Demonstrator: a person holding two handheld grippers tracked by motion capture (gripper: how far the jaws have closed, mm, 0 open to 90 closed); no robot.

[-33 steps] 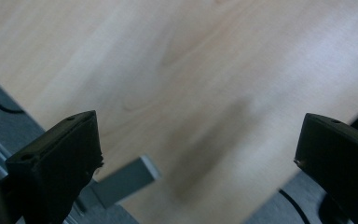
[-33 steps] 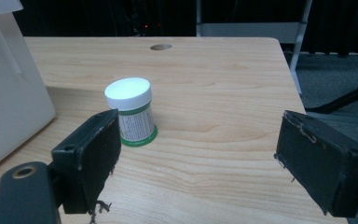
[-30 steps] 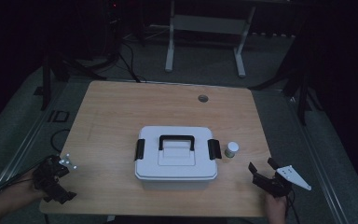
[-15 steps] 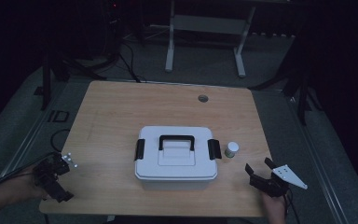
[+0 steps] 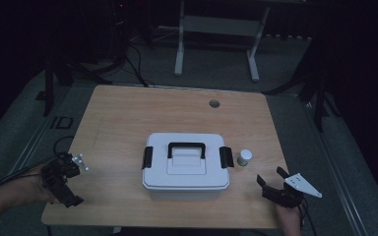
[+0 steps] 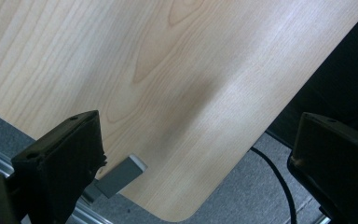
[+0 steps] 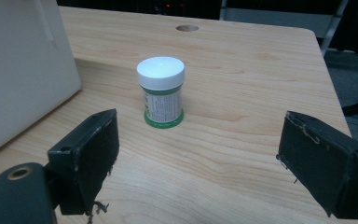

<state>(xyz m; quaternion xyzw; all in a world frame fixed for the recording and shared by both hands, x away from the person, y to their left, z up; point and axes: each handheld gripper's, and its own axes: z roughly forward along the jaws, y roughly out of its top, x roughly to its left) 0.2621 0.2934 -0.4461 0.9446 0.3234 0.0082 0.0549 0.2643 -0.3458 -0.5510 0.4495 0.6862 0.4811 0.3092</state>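
Slightly nearer now, my right fingers [image 7: 198, 158] gape toward the jar [image 7: 161, 91]; left fingers [image 6: 205, 168] gape idle; next, straddle it.

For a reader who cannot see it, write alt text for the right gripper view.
A small jar with a white lid and green label stands upright on a wooden table, ahead of the open right gripper and apart from its jaws. A white box sits to the left.
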